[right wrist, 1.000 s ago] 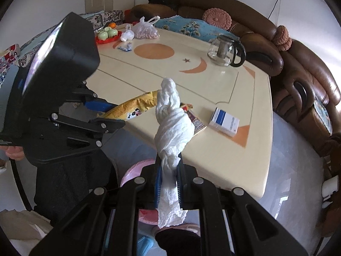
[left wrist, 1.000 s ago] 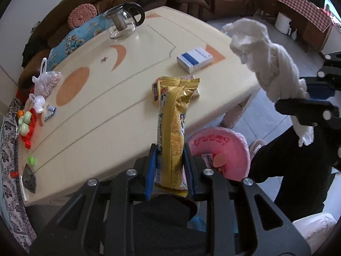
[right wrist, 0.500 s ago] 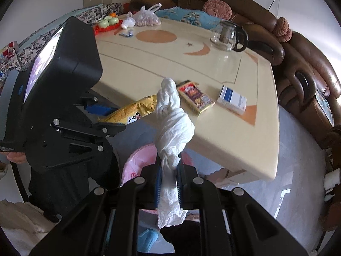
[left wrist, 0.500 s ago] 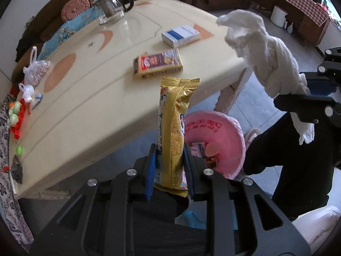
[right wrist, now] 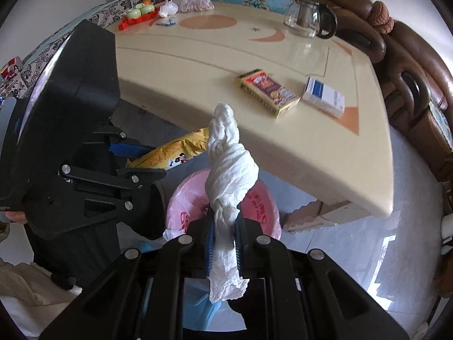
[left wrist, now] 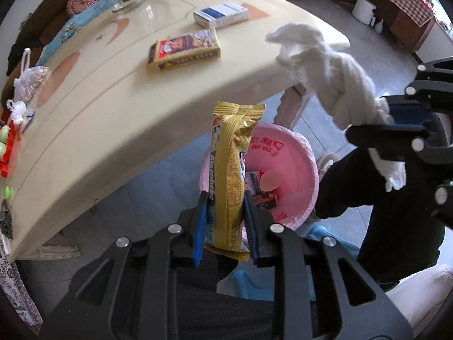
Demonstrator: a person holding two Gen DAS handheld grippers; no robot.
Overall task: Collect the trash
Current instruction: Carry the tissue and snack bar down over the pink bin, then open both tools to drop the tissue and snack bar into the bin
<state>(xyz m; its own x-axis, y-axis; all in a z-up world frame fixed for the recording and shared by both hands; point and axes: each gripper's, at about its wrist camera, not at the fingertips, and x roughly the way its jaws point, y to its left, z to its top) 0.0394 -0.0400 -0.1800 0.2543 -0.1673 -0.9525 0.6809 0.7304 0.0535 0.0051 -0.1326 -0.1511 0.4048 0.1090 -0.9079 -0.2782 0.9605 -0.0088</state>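
Observation:
My left gripper (left wrist: 225,198) is shut on a gold snack wrapper (left wrist: 230,167) and holds it upright, just off the table's near edge, beside the pink-lined trash bin (left wrist: 294,158). My right gripper (right wrist: 223,219) is shut on a twisted white tissue (right wrist: 226,167) above the same bin (right wrist: 263,206). The tissue (left wrist: 331,85) and the right gripper (left wrist: 402,130) also show in the left wrist view. The wrapper (right wrist: 172,153) and the left gripper (right wrist: 133,158) show at the left of the right wrist view. The bin holds some trash.
The cream table (left wrist: 113,107) carries a yellow-red box (left wrist: 184,48), a blue-white box (left wrist: 220,14), a glass teapot (right wrist: 308,17), plastic bags (right wrist: 192,0) and small toys (right wrist: 138,14). A brown sofa (right wrist: 413,65) runs behind it. A blue object (left wrist: 269,286) sits by the bin.
Both grippers have pulled back from over the table and sunk lower, with the wrapper and tissue still held. The pink bin now lies closer below them.

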